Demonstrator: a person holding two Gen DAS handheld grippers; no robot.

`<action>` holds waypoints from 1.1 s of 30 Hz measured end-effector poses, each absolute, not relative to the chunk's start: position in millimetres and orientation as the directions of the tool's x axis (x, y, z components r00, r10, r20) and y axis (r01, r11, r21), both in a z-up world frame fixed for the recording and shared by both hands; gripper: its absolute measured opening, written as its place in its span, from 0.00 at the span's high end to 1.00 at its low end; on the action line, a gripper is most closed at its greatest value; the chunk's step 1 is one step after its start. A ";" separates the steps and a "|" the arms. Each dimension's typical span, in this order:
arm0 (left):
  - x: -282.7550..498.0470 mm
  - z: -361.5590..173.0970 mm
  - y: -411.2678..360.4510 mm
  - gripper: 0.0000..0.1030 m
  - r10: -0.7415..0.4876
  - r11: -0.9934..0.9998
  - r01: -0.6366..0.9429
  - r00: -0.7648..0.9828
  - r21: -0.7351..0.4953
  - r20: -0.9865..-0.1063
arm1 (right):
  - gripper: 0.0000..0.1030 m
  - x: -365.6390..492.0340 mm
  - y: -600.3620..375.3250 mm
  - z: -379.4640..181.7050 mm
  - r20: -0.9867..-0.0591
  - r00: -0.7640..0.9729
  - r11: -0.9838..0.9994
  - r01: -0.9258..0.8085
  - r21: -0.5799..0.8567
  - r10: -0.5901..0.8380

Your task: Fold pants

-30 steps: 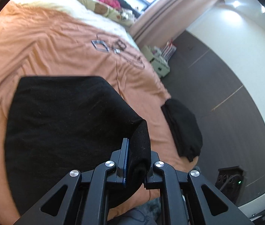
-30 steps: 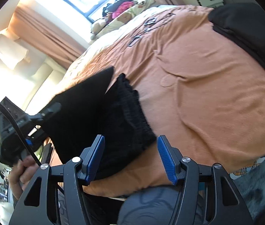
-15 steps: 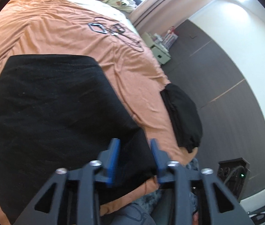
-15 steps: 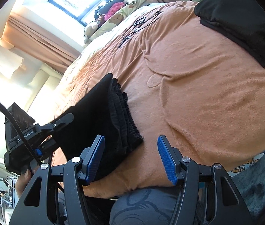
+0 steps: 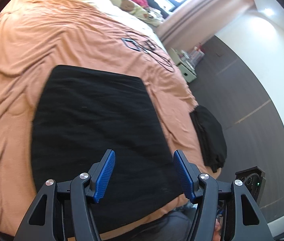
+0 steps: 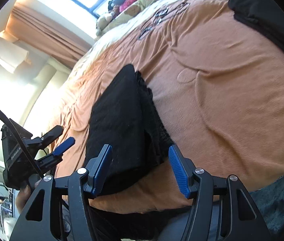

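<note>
The black pants (image 5: 97,132) lie folded into a flat, roughly rectangular block on the orange bedspread (image 5: 41,46), near the bed's near edge. In the left wrist view the block's long axis runs from that near edge away toward the window end of the bed, with its far edge straight and its sides widening toward the camera. From the right wrist view the same block (image 6: 119,124) shows edge-on: the smooth folded top on the left and a stack of ribbed layers along its right side, which may be the waistband or cuffs, though the blur keeps that uncertain. The left gripper (image 5: 144,174) hovers over the near end of the pants with its blue pads spread; its jaws have just been opening, and the cloth lies flat beneath them rather than pinched. The right gripper (image 6: 139,168) is likewise released, its pads standing either side of the near corner of the stack without pressing on it. A second dark garment (image 5: 210,136) is draped over the bed's right-hand edge, well apart from the pants.
</note>
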State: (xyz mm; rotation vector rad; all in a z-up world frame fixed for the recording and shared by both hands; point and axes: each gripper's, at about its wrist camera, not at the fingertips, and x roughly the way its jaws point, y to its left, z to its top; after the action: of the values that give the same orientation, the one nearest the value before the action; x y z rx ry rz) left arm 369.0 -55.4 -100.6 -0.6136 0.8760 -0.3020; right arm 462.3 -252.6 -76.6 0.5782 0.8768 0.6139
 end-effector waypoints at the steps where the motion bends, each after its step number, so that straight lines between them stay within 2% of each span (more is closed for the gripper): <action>1: 366.9 -103.1 -47.5 0.39 -0.476 0.790 -0.015 0.616 -0.613 -0.627 | 0.45 463.4 -248.1 -77.6 -0.524 0.491 0.689 -0.250 0.680 0.696; 5: 360.2 -115.2 -19.9 0.39 -0.443 0.787 -0.076 0.620 -0.612 -0.648 | 0.58 470.7 -232.6 -82.7 -0.546 0.480 0.705 -0.254 0.662 0.687; 7: 356.3 -122.6 -7.3 0.39 -0.427 0.784 -0.106 0.622 -0.611 -0.656 | 0.70 473.8 -225.0 -86.3 -0.563 0.474 0.716 -0.249 0.652 0.677; 8: 354.9 -126.3 -1.5 0.39 -0.419 0.783 -0.122 0.622 -0.610 -0.662 | 0.84 478.0 -222.1 -89.9 -0.567 0.454 0.709 -0.248 0.660 0.687; 9: 353.2 -130.5 4.3 0.39 -0.411 0.781 -0.137 0.622 -0.610 -0.666 | 0.90 480.6 -221.0 -91.8 -0.569 0.447 0.706 -0.243 0.665 0.690; 11: 350.1 -138.9 15.0 0.39 -0.401 0.774 -0.163 0.620 -0.612 -0.674 | 0.93 481.8 -221.2 -90.3 -0.565 0.460 0.710 -0.248 0.659 0.685; 15: 347.3 -155.7 27.0 0.39 -0.400 0.758 -0.206 0.603 -0.619 -0.690 | 0.95 481.7 -227.9 -90.1 -0.560 0.487 0.714 -0.218 0.665 0.670; 18: 346.1 -166.6 27.0 0.39 -0.408 0.751 -0.221 0.587 -0.623 -0.699 | 0.95 480.9 -230.0 -102.5 -0.593 0.487 0.738 -0.180 0.650 0.641; 27: 338.5 -196.5 14.0 0.39 -0.485 0.710 -0.233 0.522 -0.664 -0.702 | 0.95 490.5 -220.8 -117.6 -0.629 0.465 0.752 -0.135 0.645 0.623; 31: 336.8 -204.7 6.5 0.39 -0.518 0.692 -0.225 0.506 -0.685 -0.690 | 0.94 493.1 -222.4 -113.6 -0.625 0.452 0.745 -0.150 0.650 0.636; 33: 334.2 -204.1 7.1 0.39 -0.519 0.689 -0.223 0.512 -0.689 -0.685 | 0.91 493.2 -224.2 -109.4 -0.619 0.446 0.739 -0.167 0.652 0.647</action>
State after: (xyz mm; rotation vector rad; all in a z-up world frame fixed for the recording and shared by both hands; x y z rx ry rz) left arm 334.2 7.1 -204.1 -0.8270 1.0477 -0.2047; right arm 493.2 -224.2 -109.4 0.5541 0.9885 0.5367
